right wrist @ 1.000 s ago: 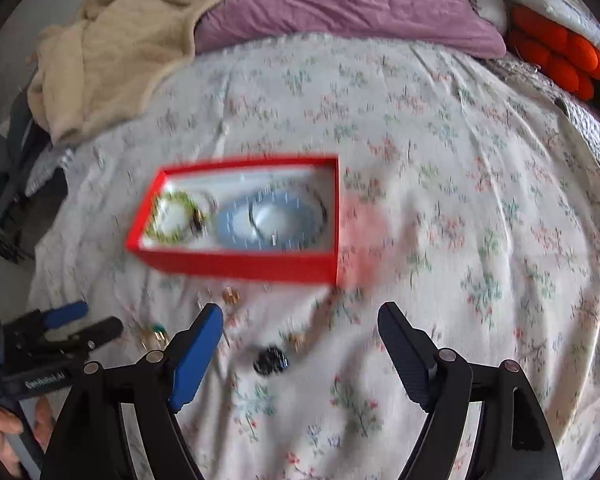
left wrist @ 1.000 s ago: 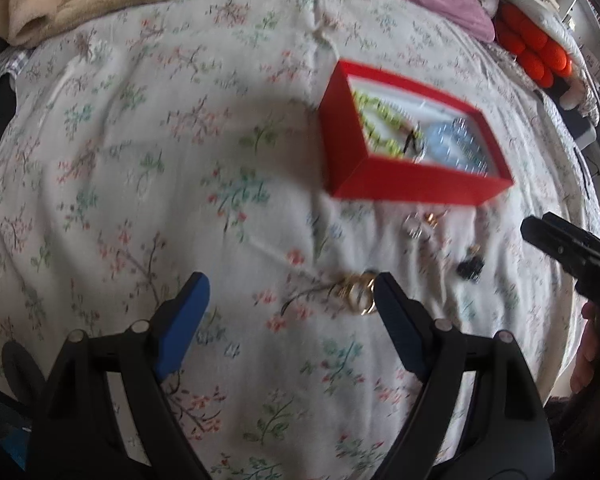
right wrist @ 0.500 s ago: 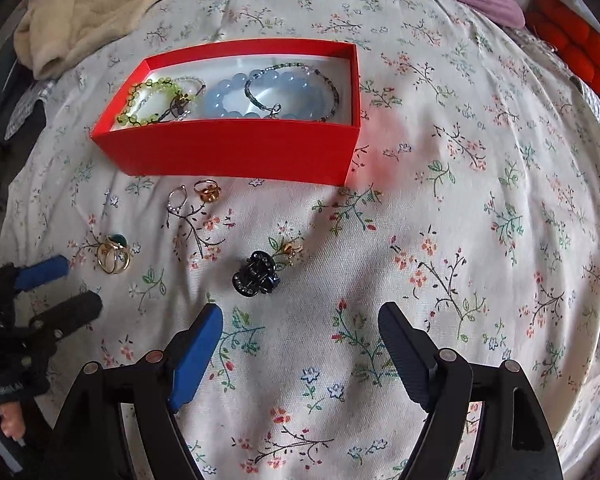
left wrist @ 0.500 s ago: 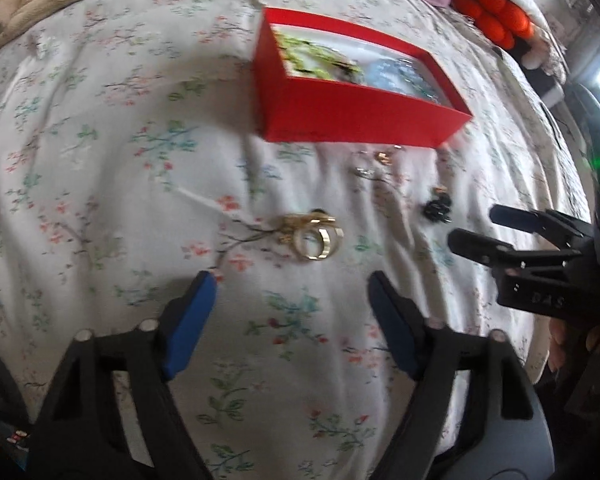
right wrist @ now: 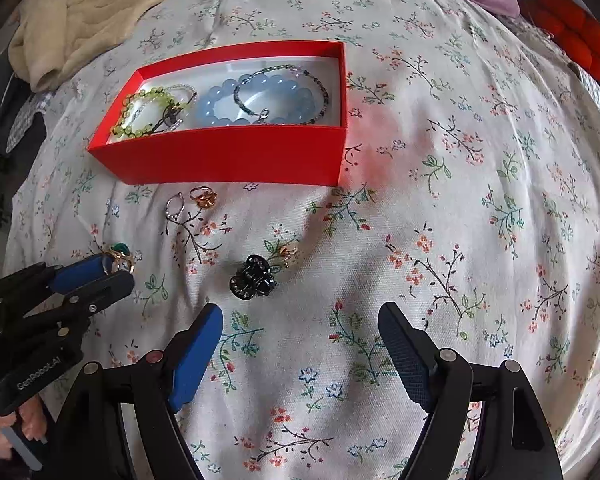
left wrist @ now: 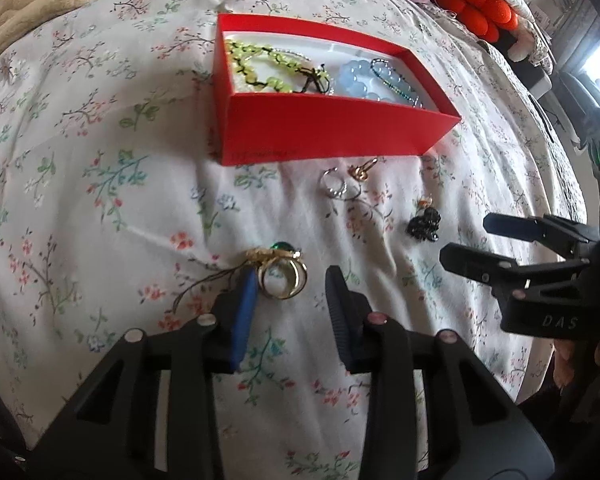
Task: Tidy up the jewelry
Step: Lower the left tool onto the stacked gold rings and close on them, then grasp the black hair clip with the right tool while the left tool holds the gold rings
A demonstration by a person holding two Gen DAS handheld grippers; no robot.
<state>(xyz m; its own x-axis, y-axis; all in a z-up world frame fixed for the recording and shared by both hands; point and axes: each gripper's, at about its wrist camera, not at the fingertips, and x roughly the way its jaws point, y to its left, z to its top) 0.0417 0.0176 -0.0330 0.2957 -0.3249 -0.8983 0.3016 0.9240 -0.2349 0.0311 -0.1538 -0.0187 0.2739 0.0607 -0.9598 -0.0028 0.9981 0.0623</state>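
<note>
Soft daylight fills both of my views, and it seems to come from the far right, where a window [left wrist: 598, 66] glows so white that I cannot see through it. My round lenses bend everything, so the flowered bedsheet [right wrist: 440, 200] bulges like a ball and the corners go black, and the sheet shows a pink glow just right of the red box [right wrist: 228, 156]. Things in the middle look sharp, the edges look a bit smeared, and shadows are faint.
</note>
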